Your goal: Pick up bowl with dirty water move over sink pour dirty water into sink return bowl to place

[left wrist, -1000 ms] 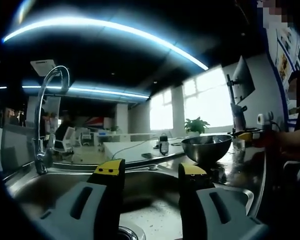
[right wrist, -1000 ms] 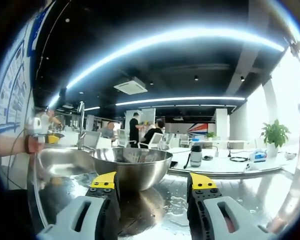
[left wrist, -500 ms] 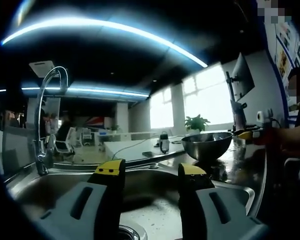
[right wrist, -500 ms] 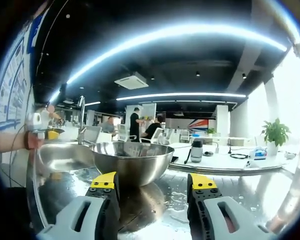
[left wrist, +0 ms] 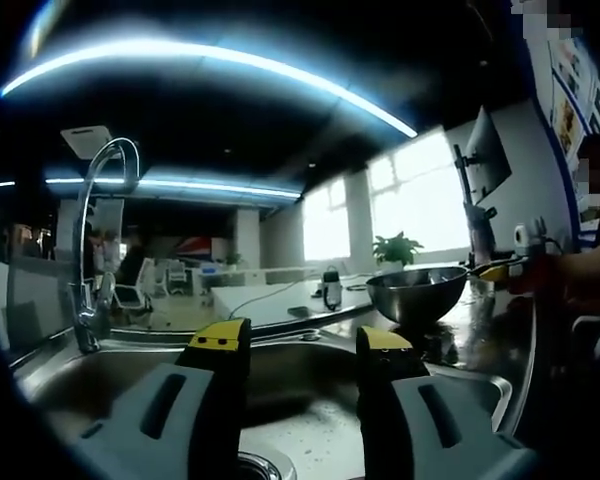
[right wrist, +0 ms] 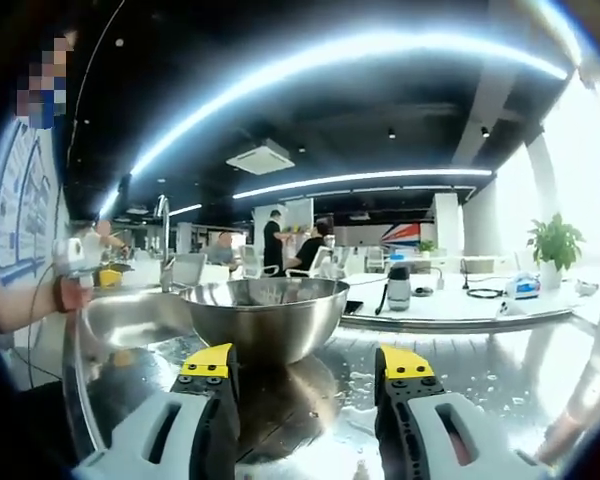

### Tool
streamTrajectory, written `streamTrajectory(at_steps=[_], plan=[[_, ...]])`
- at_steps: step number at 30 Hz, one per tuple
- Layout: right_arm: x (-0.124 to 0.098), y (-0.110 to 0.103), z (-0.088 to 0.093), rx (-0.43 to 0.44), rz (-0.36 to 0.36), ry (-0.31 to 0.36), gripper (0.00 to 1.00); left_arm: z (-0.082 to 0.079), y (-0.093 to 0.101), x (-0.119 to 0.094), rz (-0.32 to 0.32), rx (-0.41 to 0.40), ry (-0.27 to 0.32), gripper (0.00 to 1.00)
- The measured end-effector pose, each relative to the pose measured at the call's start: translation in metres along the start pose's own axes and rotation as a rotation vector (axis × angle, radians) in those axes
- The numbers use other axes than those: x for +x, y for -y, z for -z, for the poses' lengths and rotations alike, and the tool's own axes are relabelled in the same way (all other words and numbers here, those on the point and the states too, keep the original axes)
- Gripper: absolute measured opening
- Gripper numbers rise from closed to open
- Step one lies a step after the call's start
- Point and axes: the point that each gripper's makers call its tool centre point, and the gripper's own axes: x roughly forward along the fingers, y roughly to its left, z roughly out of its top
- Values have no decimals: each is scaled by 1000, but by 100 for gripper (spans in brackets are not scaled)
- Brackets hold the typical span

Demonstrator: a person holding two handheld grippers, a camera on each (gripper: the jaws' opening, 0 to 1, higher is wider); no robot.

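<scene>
Wet steel counter [right wrist: 460, 370] is gleaming under me. I am holding my right gripper [right wrist: 305, 365] wide, short of the bowl [right wrist: 263, 318]; my left gripper [left wrist: 300, 340], also wide, is hovering over the sink [left wrist: 110, 375]. A shallow rim grip on slick metal may be risking slipping and spilling.

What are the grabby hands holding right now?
Nothing. The right hand-held gripper is open in front of the steel bowl, and the left hand-held gripper is open over the sink.

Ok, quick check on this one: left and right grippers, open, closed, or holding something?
Left gripper: open, holding nothing, poised over the sink.
Right gripper: open, holding nothing, facing the bowl on the wet counter.
</scene>
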Motion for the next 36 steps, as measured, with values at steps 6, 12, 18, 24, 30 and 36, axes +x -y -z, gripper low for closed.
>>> streamTrajectory(at_steps=[6, 12, 18, 24, 30, 36], plan=[[2, 0, 1, -22, 3, -3, 49, 3, 8, 0, 37, 35, -18, 42], [3, 0, -1, -48, 4, 3, 49, -1, 5, -1, 40, -16, 3, 42], [-1, -1, -8, -4, 0, 45, 49, 4, 9, 2, 50, 22, -21, 41], [-2, -1, -9, 6, 0, 47, 49, 3, 5, 2, 31, 1, -15, 41], [-1, -2, -11, 14, -4, 56, 49, 7, 8, 3, 39, 15, -37, 41], [-2, 1, -6, 7, 11, 34, 50, 5, 6, 1, 21, 26, -29, 41]])
